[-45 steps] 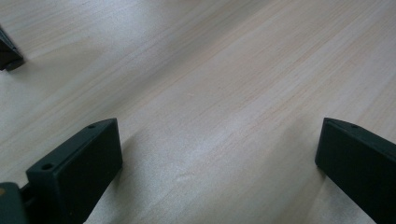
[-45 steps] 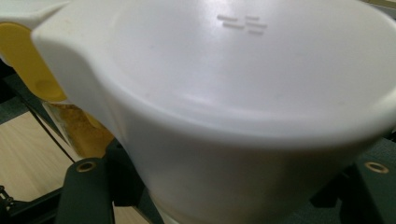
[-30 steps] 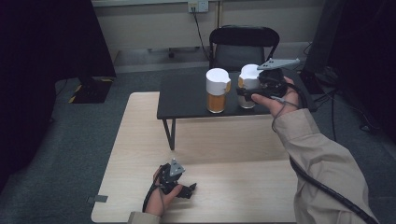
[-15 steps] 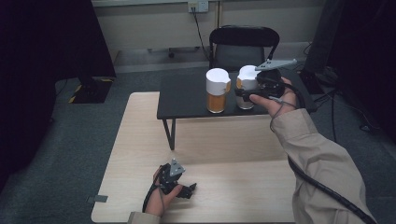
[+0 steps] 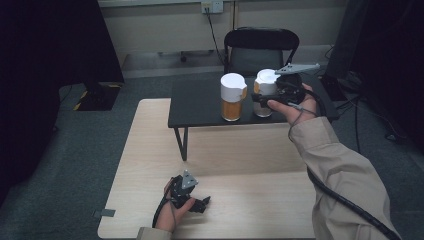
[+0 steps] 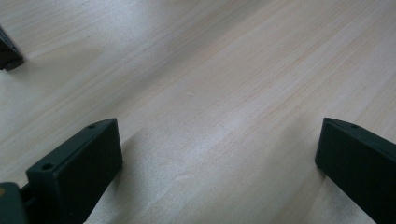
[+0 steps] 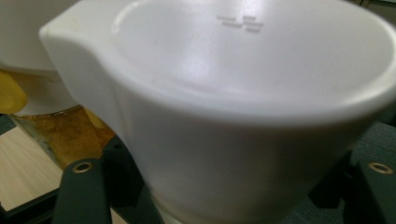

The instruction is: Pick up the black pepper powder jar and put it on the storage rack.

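Gripping point looks to be the glass body of the right-hand jar (image 5: 264, 95), just under its white lid (image 7: 261, 84). The jar stands on the small black table (image 5: 200, 107), right of a matching jar (image 5: 233, 97) with amber-orange contents; the two stand just beside each other.

Right gripper (image 5: 260, 98): jaws either side of this jar. They have just been opening a little, the jar between them. From the right gripper view the jaws flank the jar below the lid, but whether the pads press the glass I cannot tell.

Judgement: a release after setting the jar down, or a re-grip, is the step in hand. Next move calls for a straight draw back toward the person, clear of the lid's spout-like lip, without nudging the neighbouring jar.

Left gripper (image 5: 200, 204): resting low on the light wooden table (image 5: 150, 150), jaws spread wide, nothing between them.

Writing: small raised marks moulded on the lid top (image 7: 240, 23), not legible. No brand or label readable elsewhere.
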{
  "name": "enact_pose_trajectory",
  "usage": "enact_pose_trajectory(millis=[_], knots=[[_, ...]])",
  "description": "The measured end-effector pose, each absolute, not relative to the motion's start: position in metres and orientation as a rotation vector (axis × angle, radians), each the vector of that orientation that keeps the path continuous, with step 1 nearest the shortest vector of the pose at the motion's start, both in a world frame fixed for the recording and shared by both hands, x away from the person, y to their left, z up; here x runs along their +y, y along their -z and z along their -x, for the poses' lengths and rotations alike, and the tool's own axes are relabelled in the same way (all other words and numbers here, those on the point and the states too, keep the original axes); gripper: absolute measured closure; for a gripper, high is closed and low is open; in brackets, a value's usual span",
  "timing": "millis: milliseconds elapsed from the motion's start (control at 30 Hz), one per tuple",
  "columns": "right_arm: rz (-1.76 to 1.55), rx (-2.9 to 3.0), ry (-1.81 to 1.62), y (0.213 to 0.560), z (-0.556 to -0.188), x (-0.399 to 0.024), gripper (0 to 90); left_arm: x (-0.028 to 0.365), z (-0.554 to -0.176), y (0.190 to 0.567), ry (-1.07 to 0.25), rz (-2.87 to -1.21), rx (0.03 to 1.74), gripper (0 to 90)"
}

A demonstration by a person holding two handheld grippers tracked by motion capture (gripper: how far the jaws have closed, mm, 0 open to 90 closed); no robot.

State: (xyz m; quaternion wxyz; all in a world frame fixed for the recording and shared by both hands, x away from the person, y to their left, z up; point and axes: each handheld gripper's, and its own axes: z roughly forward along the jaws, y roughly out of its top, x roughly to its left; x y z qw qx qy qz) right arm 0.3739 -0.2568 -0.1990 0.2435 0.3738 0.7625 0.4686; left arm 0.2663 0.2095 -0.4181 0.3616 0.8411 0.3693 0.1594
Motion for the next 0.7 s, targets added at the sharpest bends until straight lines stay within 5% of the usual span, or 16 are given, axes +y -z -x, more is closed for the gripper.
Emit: enact_pose_trajectory(millis=[267, 700], knots=[[-1.026, 2.081, -1.224, 0.194, -0.369, -0.249, 12.2, 0.21, -0.266, 0.418, -0.411, -2.167, 0.951, 0.0], [-1.06, 2.093, -1.244, 0.196, -0.362, -0.254, 1.9, 0.21, -0.266, 0.418, -0.412, -2.168, 0.951, 0.0]])
